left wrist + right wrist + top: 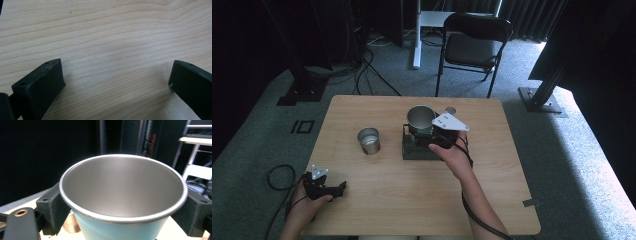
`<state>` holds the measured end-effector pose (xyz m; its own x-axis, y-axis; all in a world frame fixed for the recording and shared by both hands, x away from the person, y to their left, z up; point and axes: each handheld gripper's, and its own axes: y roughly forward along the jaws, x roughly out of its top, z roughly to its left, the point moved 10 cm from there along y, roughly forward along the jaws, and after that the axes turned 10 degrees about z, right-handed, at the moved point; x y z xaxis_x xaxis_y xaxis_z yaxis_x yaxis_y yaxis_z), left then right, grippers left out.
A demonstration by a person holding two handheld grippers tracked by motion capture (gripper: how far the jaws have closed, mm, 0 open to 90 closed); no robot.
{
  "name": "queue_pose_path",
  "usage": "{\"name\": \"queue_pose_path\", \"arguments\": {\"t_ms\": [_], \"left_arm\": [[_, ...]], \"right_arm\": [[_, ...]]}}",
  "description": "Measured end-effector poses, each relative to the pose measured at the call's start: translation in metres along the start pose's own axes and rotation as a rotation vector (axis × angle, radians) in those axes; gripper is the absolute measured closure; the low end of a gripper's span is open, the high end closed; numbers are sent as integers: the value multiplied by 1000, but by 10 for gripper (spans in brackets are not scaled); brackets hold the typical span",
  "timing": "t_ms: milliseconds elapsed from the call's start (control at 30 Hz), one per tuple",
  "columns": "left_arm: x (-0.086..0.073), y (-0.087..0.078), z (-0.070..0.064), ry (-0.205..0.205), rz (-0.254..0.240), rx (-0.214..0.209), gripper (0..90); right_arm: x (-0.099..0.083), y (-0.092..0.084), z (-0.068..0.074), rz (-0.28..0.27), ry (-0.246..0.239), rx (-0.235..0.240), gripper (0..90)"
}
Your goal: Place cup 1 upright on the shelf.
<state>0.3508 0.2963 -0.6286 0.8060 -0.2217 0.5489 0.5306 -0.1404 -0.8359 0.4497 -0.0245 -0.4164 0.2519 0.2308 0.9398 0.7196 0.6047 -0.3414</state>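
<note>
Just past the desk [362, 210] centre, toward one o'clock, the right hand-held gripper [435, 131] clamped the light-blue cup [120, 230] above a dark stand [417, 149]; smooth tapered walls risked slipping, while the left hand-held gripper [332, 189] idled wide at seven o'clock.

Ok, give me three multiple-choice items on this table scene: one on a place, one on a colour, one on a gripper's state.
1. Where does the small steel cup stand?
A. left of the dark stand
B. on the chair
C. between the left gripper's jaws

2. What colour is the outside of the cup that the right gripper holds?
A. red
B. light blue
C. yellow

3. How is the left gripper?
A. shut on a cup
B. shut on a cable
C. open, over bare wood

Answers: 1 A, the high view shows it on the table left of the dark stand. 2 B, the right gripper view shows a pale blue wall under the steel rim. 3 C, its jaws stand wide apart.
</note>
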Motion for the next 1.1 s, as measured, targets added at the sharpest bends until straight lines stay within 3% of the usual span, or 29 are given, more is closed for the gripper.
{"name": "queue_pose_path", "arguments": {"t_ms": [167, 200, 267, 433, 700, 1100], "left_arm": [[0, 0, 0, 0, 0, 0, 4], [0, 0, 0, 0, 0, 0, 4], [0, 0, 0, 0, 0, 0, 4], [0, 0, 0, 0, 1, 0, 4], [0, 0, 0, 1, 1, 0, 4], [0, 0, 0, 1, 2, 0, 4]], "right_arm": [[-6, -2, -21, 9, 24, -59, 122], [-10, -2, -31, 12, 45, -90, 122], [-11, -3, -36, 13, 48, -105, 122], [-20, -6, -60, 24, 62, -200, 122], [-36, -9, -84, 50, 95, -296, 123], [-65, -5, -102, 82, 156, -355, 122]]}}
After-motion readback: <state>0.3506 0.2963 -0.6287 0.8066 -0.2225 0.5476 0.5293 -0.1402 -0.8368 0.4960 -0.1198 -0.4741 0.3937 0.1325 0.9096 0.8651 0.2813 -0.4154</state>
